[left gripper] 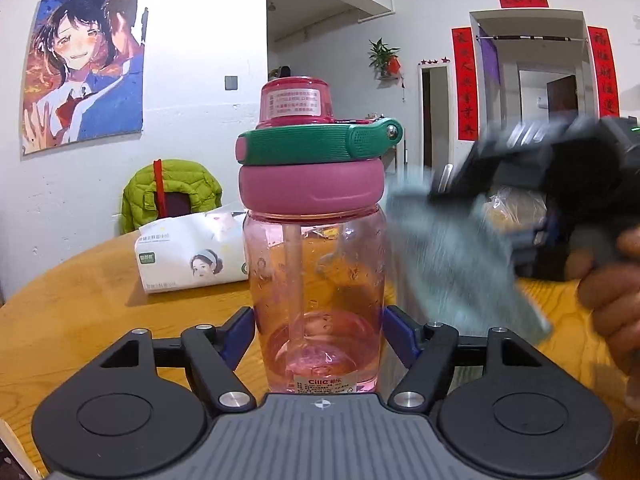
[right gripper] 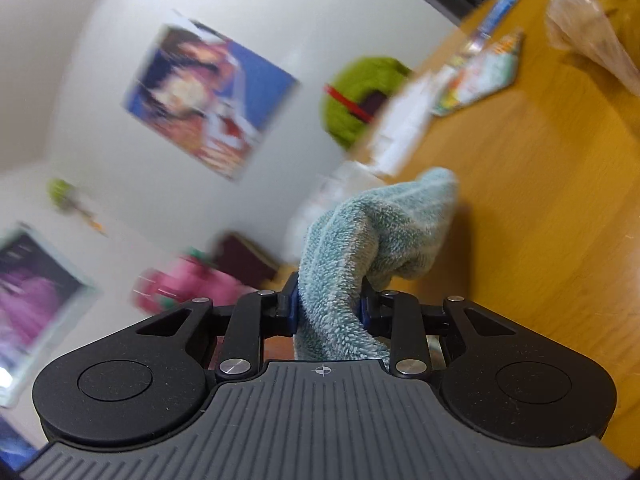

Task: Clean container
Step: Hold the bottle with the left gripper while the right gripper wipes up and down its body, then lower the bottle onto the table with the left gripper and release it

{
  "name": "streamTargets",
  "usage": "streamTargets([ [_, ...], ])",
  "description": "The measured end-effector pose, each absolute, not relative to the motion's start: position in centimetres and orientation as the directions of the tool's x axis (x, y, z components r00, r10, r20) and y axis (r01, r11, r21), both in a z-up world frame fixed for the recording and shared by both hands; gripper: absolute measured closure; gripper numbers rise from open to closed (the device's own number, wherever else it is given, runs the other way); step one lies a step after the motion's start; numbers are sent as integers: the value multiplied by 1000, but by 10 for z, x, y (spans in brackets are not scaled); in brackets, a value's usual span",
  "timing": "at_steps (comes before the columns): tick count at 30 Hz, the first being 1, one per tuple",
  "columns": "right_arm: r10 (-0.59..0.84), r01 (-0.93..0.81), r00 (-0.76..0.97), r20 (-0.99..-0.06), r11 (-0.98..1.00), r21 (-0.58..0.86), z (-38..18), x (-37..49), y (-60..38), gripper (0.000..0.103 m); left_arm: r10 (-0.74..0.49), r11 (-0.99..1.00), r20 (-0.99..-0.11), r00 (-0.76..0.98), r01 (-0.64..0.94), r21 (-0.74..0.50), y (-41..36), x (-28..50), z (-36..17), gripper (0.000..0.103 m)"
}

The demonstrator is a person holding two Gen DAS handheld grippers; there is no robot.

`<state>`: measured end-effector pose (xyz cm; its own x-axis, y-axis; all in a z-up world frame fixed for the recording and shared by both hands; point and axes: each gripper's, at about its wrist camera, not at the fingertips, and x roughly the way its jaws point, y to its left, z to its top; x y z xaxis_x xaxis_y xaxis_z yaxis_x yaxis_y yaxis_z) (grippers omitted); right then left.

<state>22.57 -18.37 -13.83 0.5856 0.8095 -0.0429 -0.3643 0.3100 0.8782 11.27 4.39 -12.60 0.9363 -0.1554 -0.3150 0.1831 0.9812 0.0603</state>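
Note:
A clear pink water bottle (left gripper: 316, 264) with a pink lid, a green carry strap and a straw inside stands upright on the wooden table (left gripper: 80, 300). My left gripper (left gripper: 320, 336) is shut on its lower body, with a blue pad against each side. To the bottle's right, blurred, my right gripper (left gripper: 444, 188) hangs in a person's hand (left gripper: 612, 292), and a teal terry cloth (left gripper: 452, 252) dangles from it close to the bottle's side. In the right wrist view the right gripper (right gripper: 330, 304) is shut on the cloth (right gripper: 376, 232), and the bottle (right gripper: 188, 284) is a pink blur at lower left.
A white tissue pack (left gripper: 192, 252) lies on the table behind the bottle on the left. A green jacket (left gripper: 172, 192) hangs over a chair beyond it. A clear plastic bag (left gripper: 512, 208) sits at the right. Magazines (right gripper: 480, 68) lie farther along the table.

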Motion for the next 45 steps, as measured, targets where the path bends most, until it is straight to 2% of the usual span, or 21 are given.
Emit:
streamTargets([
  [2,829,-393,543,132,112,913,-143,224,-191,71,-155,981,-315,936,183,60,44,113,-126,35],
  [4,848,-336,500,175,4,942,-155,232,-188,71,-153,981,-315,937,182,62,43,113,-126,35],
  [7,877,-205,479,32,77,976,-173,242,-174,71,-152,981,-315,937,181,63,43,113,-126,35],
  [10,850,-103,480,-217,300,948,-183,247,-165,71,-149,982,-314,938,179,68,43,113,-126,35],
  [12,823,-82,471,-319,400,913,-185,248,-159,71,-151,982,-314,937,180,65,43,113,-126,35],
  [13,816,-96,476,-328,419,903,-183,247,-159,70,-151,982,-314,937,180,64,43,113,-126,35],
  [15,815,-159,501,-290,416,895,-173,242,-160,70,-151,982,-315,937,180,64,44,113,-126,35],
  [16,822,-194,515,-243,388,901,-168,240,-163,70,-151,982,-315,937,180,65,44,113,-126,35],
  [19,846,-308,533,-17,213,927,-155,232,-179,70,-149,982,-315,937,178,67,43,114,-126,35],
  [20,848,-323,530,22,178,930,-154,231,-182,70,-148,982,-315,937,178,68,43,114,-126,35],
  [21,854,-312,519,20,167,935,-156,233,-181,69,-147,982,-315,938,177,69,43,113,-126,35],
  [24,868,-239,495,-30,170,956,-167,239,-175,68,-147,982,-315,938,175,64,43,113,-125,35],
  [27,866,-185,484,-128,244,952,-172,243,-174,68,-145,982,-316,938,176,71,42,113,-126,35],
  [30,817,-133,481,-316,425,896,-174,246,-163,69,-147,982,-316,937,177,69,43,113,-125,35],
  [32,782,-155,488,-388,515,843,-170,245,-157,69,-147,982,-317,937,178,69,43,113,-125,35],
  [35,725,-223,523,-448,624,749,-155,238,-149,68,-147,982,-319,936,177,68,43,113,-125,35],
  [38,651,-251,562,-511,723,644,-143,231,-144,60,-147,983,-325,934,176,61,43,113,-124,35],
  [40,601,-244,583,-547,772,587,-139,229,-144,54,-151,983,-332,931,177,49,44,113,-124,31],
  [42,550,-235,612,-568,812,534,-136,228,-144,49,-160,983,-333,929,182,38,45,112,-123,21],
  [45,426,-214,696,-578,892,398,-127,218,-141,43,-149,985,-319,936,168,35,47,109,-121,16],
])
